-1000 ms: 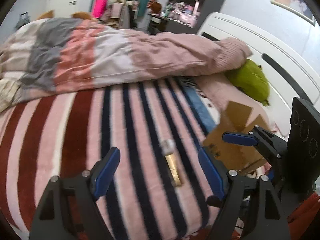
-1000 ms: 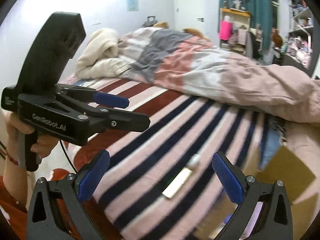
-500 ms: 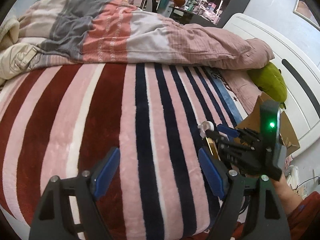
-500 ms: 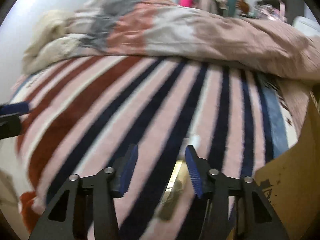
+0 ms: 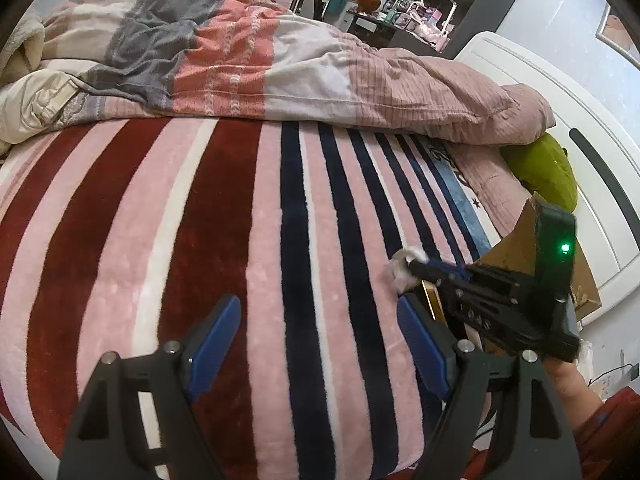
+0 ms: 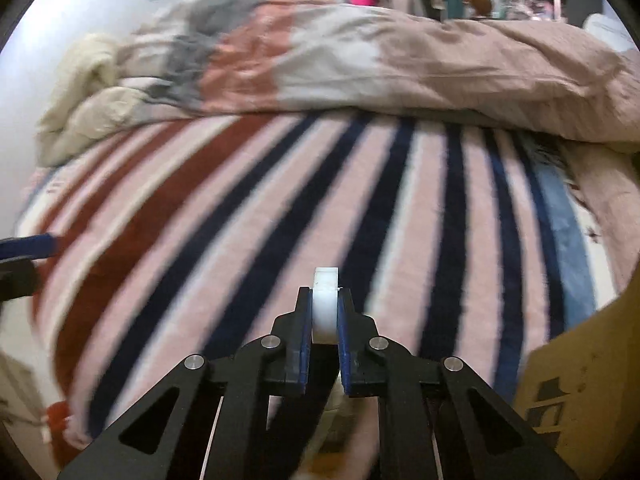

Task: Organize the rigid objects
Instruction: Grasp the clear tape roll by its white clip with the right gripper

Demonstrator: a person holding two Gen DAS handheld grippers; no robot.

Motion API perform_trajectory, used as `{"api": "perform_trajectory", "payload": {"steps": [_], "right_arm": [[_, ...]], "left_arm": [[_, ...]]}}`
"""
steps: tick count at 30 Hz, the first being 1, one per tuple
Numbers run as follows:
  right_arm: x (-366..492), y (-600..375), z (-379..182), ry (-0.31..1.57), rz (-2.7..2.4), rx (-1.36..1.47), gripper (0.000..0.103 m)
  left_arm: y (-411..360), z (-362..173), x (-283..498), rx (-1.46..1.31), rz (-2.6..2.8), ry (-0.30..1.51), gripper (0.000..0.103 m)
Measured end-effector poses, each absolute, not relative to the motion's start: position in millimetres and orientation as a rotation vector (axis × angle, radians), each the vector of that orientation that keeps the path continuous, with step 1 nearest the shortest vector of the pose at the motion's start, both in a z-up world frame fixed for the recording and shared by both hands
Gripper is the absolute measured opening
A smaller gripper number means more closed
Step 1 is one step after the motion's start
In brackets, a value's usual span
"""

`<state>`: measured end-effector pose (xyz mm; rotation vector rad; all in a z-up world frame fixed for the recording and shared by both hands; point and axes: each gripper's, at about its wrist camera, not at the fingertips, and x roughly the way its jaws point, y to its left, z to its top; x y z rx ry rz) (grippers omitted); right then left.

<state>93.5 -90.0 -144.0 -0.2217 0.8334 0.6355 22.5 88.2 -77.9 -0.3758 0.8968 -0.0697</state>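
Note:
A small bottle with a gold body [image 5: 434, 305] and a white cap [image 5: 406, 268] lies on the striped blanket [image 5: 224, 240] near the bed's right edge. My right gripper [image 6: 325, 320] is shut on the white cap [image 6: 325, 304]; the gold body is hidden below the fingers. In the left wrist view the right gripper [image 5: 432, 274] reaches in from the right over the bottle. My left gripper [image 5: 316, 344] is open and empty above the blanket, left of the bottle.
A cardboard box [image 5: 520, 248] stands at the bed's right edge, also in the right wrist view [image 6: 580, 380]. A rumpled duvet [image 5: 280, 68] lies across the far side. A green pillow [image 5: 548, 172] sits by the white headboard [image 5: 580, 120].
My right gripper moved down onto the bottle and shut on its white cap. My left gripper drew back to the left and stayed open.

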Motion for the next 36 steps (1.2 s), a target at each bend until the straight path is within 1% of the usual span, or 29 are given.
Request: {"api": "perform_trajectory", "payload": {"steps": [2,4,6,7,9,10,11,13,19,20,21,22,23,24,25,26,27,30,31,32,33,34,35,36], "right_arm": [[87,-84,-140,0.869,0.74,-0.183,0.007],[82,-75,-146,0.968,0.865,-0.132,0.007],[79,-68,-156,1.026,0.906,-0.136,0.007],[77,-65,-160,1.034,0.906,-0.16,0.009],[73,-62,-167,1.006,0.855,-0.241,0.032],[71,-62,-168,0.981,0.836,-0.263,0.053],[69,-65,-168,0.95,0.823,-0.274,0.06],[65,-68,-167,0.909,0.829,-0.291,0.06],[62,-66,-181,0.924,0.828,-0.336,0.06],[63,-65,-184,0.92,0.801,-0.354,0.056],[64,-63,-186,0.917,0.782,-0.364,0.048],[65,-63,-188,0.916,0.771,-0.371,0.035],[66,-63,-189,0.921,0.77,-0.374,0.018],[65,-63,-187,0.914,0.77,-0.373,0.012],[64,-64,-184,0.903,0.772,-0.384,0.011],[62,-64,-181,0.893,0.778,-0.389,0.005],[59,-66,-175,0.875,0.792,-0.389,0.005],[54,-70,-160,0.839,0.837,-0.396,0.006],[55,-71,-159,0.838,0.836,-0.406,0.011],[59,-71,-161,0.842,0.82,-0.412,0.022],[62,-70,-162,0.846,0.814,-0.41,0.03],[65,-69,-165,0.849,0.822,-0.406,0.045],[69,-68,-171,0.85,0.837,-0.407,0.051],[72,-66,-175,0.852,0.838,-0.415,0.051]], "left_arm": [[88,-77,21,-0.373,-0.065,0.895,0.078],[88,-76,19,-0.371,-0.059,0.898,0.078],[87,-77,18,-0.367,-0.054,0.902,0.078],[87,-78,18,-0.365,-0.048,0.905,0.078],[88,-79,17,-0.363,-0.04,0.912,0.078],[88,-80,17,-0.365,-0.038,0.913,0.078],[89,-81,17,-0.368,-0.038,0.915,0.078],[90,-82,18,-0.376,-0.037,0.918,0.078],[89,-82,20,-0.373,-0.034,0.924,0.078],[88,-81,19,-0.372,-0.031,0.926,0.078],[87,-82,19,-0.37,-0.03,0.93,0.078],[86,-81,19,-0.367,-0.029,0.933,0.078],[85,-81,19,-0.363,-0.029,0.934,0.078],[82,-80,20,-0.355,-0.03,0.932,0.078],[80,-78,20,-0.352,-0.032,0.93,0.078],[78,-76,21,-0.352,-0.035,0.928,0.078],[75,-74,22,-0.352,-0.043,0.924,0.078],[67,-64,23,-0.338,-0.058,0.9,0.078],[65,-61,22,-0.333,-0.055,0.895,0.078],[65,-60,21,-0.334,-0.049,0.896,0.078],[65,-60,20,-0.335,-0.046,0.899,0.078],[65,-61,19,-0.336,-0.04,0.903,0.078],[66,-62,19,-0.336,-0.034,0.908,0.078],[67,-63,18,-0.335,-0.027,0.915,0.078]]}}
